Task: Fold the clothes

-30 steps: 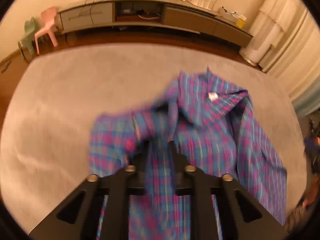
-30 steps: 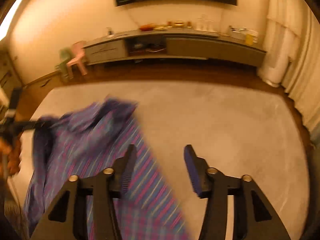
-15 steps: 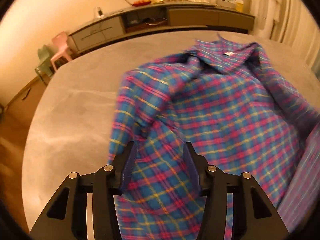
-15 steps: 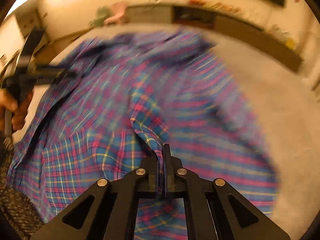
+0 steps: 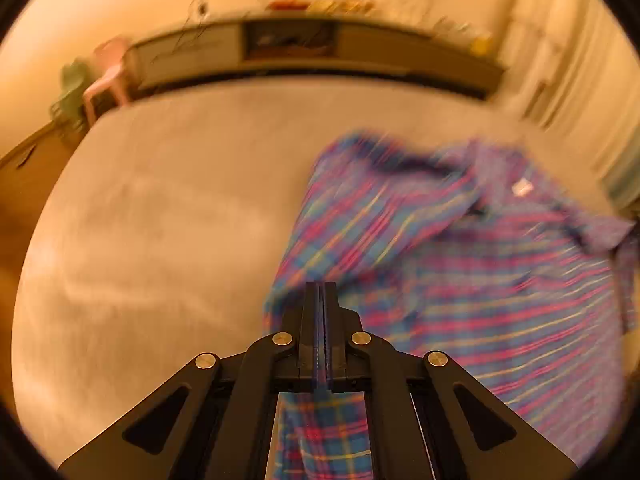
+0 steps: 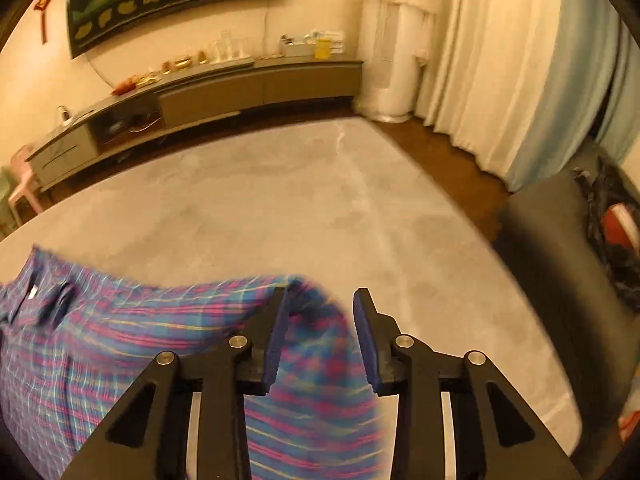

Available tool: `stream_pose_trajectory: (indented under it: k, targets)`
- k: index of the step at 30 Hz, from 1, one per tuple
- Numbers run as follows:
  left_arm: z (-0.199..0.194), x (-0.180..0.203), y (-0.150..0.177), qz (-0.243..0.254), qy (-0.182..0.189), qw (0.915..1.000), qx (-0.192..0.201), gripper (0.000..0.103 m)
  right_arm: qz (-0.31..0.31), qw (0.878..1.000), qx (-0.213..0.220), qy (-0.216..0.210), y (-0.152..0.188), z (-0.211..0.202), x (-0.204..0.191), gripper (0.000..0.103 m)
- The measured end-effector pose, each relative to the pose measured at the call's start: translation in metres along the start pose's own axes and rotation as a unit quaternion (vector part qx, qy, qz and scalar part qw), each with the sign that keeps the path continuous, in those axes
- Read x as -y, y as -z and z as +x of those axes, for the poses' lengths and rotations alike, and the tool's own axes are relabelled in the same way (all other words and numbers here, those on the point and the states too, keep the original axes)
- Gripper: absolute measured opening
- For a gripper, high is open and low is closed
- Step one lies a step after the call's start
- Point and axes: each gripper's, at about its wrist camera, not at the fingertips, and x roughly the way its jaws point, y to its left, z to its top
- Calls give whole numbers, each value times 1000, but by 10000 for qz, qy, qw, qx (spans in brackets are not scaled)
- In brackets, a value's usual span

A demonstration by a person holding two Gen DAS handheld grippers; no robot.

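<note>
Where right hand-held gripper [image 6: 320,336] clamped shirt [image 5: 460,264], now open; left [image 5: 319,300] now clamped.

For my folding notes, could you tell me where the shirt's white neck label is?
Left wrist view: white neck label at upper right, inside the plaid shirt collar, on the grey carpet.

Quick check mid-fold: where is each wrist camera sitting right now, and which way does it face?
Left wrist: on the left gripper, looking along its fingers across the rug toward the cabinet; jaws shut on the shirt; only black gripper arms show.
Right wrist: on the right gripper, facing the cabinet and curtains; jaws open with the shirt between them.
Shared: shirt, rug, cabinet.
</note>
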Motion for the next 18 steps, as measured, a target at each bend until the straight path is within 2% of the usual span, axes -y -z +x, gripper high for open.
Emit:
stream_pose_trajectory:
  k: [2, 3, 4, 5, 6, 7, 8, 9, 10, 11, 12, 14, 15, 18]
  targets:
    - [-23, -9, -23, -59, -88, 9992, 373, 4, -476, 9983, 320, -119, -7, -14, -19, 35]
    - [-25, -22, -34, -243, -307, 9984, 417, 6, -720, 9960, 504, -177, -11, -21, -28, 37]
    - [-26, -35, -44, -414, -566, 9966, 422, 6, -869, 9944, 586, -152, -12, -21, -36, 40]
    - [-18, -50, -51, -488, -1003, 9935, 245, 6, -945, 9934, 633, -159, -13, -21, -41, 41]
    - [-12, -58, -55, -376, -1341, 9902, 113, 7, -1110, 9912, 637, -336, -13, -20, -52, 41]
    - [-12, -57, -57, -152, -1428, 9896, 117, 7, -1289, 9882, 635, -538, -13, -20, -64, 41]
    - [-15, -42, -56, 209, -1036, 9942, 210, 8, -1467, 9844, 632, -740, -13, -20, -75, 41]
    - [-18, -28, -55, 569, -641, 9959, 303, 24, -1644, 9799, 628, -942, -13, -20, -87, 43]
    - [-20, -13, -54, 933, -313, 9944, 381, 40, -1904, 9734, 678, -1076, -11, -23, -100, 53]
    - [-9, 2, -52, 1326, -326, 9899, 388, 77, -2293, 9618, 751, -1291, -10, -25, -122, 58]
    - [1, 18, -50, 1716, -339, 9838, 395, 92, -2542, 9528, 797, -1455, -5, -29, -139, 66]
    - [21, 48, -46, 2488, -362, 9670, 408, 92, -3178, 9270, 824, -1811, 1, -26, -182, 67]
    - [31, 64, -44, 2869, -373, 9564, 413, 92, -3627, 9091, 805, -1883, 6, -20, -209, 67]
    - [62, 110, -38, 3981, -402, 9155, 424, 90, -4573, 8670, 837, -1793, 23, -1, -262, 67]
